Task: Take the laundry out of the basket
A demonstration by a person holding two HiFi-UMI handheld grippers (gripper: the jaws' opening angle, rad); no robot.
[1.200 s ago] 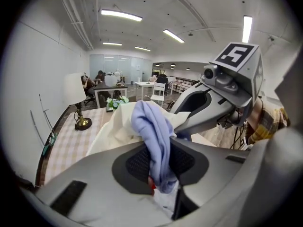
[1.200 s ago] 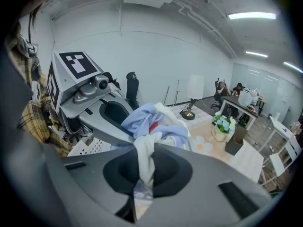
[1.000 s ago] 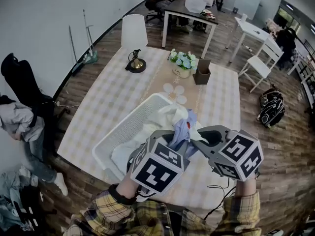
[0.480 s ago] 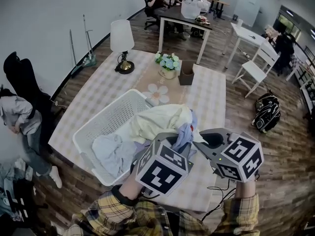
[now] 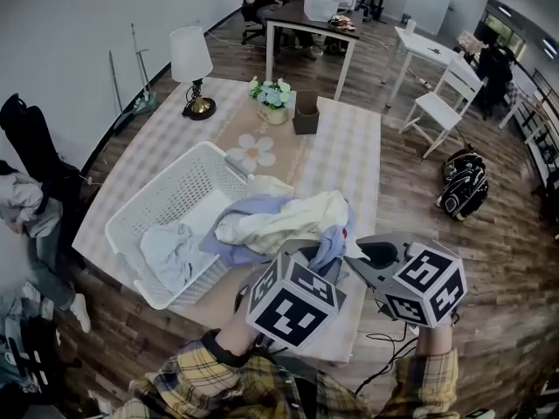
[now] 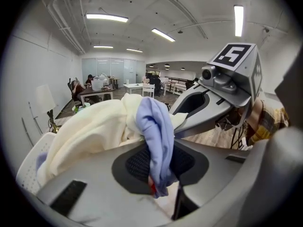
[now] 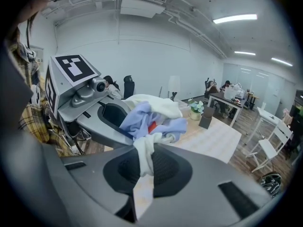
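In the head view, we hold the left gripper (image 5: 316, 253) and the right gripper (image 5: 351, 253) close together above the near edge of the table (image 5: 336, 155), both on one bundle of laundry. The cream garment (image 5: 284, 219) and the blue garment (image 5: 225, 248) stretch from the jaws back over the rim of the white basket (image 5: 131, 208), so they are only partly out. We judge the two-point hold is meant to stop the tangled pieces sliding back in. A pale blue cloth (image 5: 170, 250) lies inside the basket, untouched.

In the left gripper view, our jaws are clamped narrowly on a fold of the blue garment, which hangs down between the pads. The cream garment is heaped just beyond, to the left.

In the right gripper view, the jaws are nearly closed on a thin strip of the cream garment, and the blue garment bunches just past the tips. Each claw thus has its own piece, which should let us part them once they are clear of the basket.
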